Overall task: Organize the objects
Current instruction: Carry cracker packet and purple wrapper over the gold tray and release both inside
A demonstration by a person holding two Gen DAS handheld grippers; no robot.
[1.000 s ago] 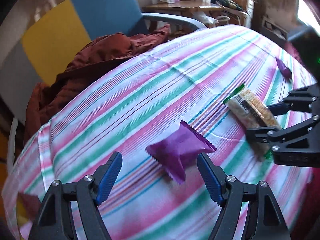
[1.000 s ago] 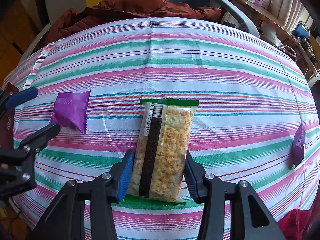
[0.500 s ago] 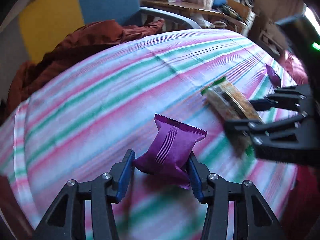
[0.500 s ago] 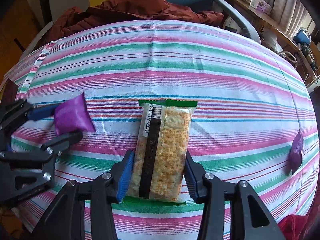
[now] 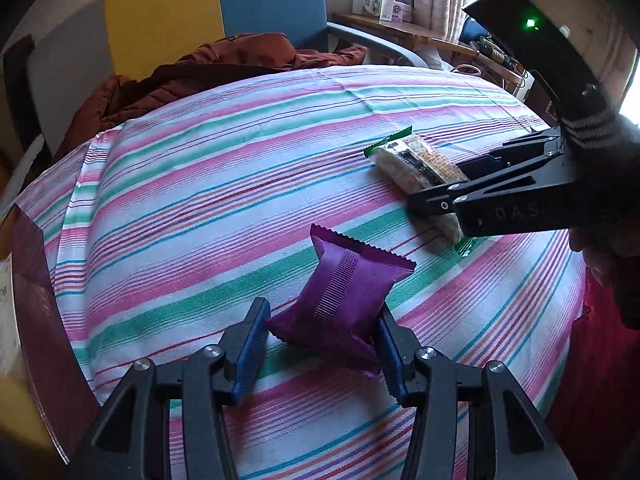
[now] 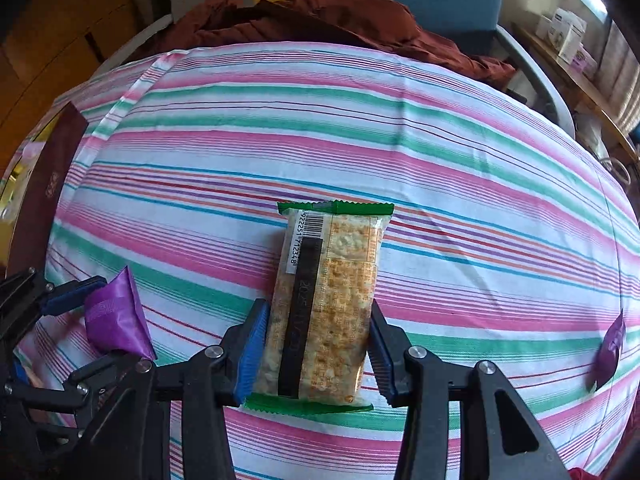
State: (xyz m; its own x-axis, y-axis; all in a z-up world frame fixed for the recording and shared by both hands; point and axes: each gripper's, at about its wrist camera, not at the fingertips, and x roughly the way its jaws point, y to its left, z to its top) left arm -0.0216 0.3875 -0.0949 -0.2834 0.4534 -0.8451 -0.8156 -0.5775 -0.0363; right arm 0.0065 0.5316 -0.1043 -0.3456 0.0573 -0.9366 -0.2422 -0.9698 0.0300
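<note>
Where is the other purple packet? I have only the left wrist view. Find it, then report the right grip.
Observer: A second purple packet lies near the right edge of the tablecloth in the right wrist view, apart from everything else.
Operator: Confirm the right grip.
Observer: The right gripper has its jaws closed on the cracker packet, with the blue pads on both long sides near its lower end.
Operator: State which face is up.
Observer: The barcode face is up, with the barcode at the far end, away from the jaws.
</note>
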